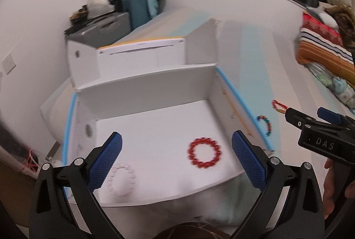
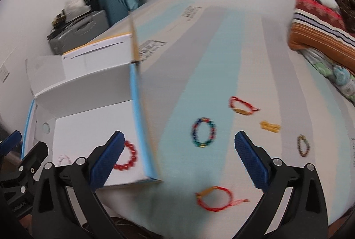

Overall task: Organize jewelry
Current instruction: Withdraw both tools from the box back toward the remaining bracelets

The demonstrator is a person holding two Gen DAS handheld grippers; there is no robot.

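While your left gripper (image 1: 177,160) hangs spread and empty over the white box (image 1: 146,85), the red bead bracelet (image 1: 205,153) and white bead bracelet (image 1: 121,179) lie inside it. Your right gripper (image 2: 177,160), also spread and empty, hovers beside the box, where the multicoloured bracelet (image 2: 203,135) and two red cord bracelets (image 2: 214,198) lie outside it.

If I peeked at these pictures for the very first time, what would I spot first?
Probably the red bead bracelet, bright against the floor of the open white box, with a pale bead bracelet lying apart to its left. Next, the colourful pieces scattered on the striped surface beside the box: a blue, red and green bead bracelet and a red cord bracelet nearer the camera. Both grippers, left and right, hang open and empty.
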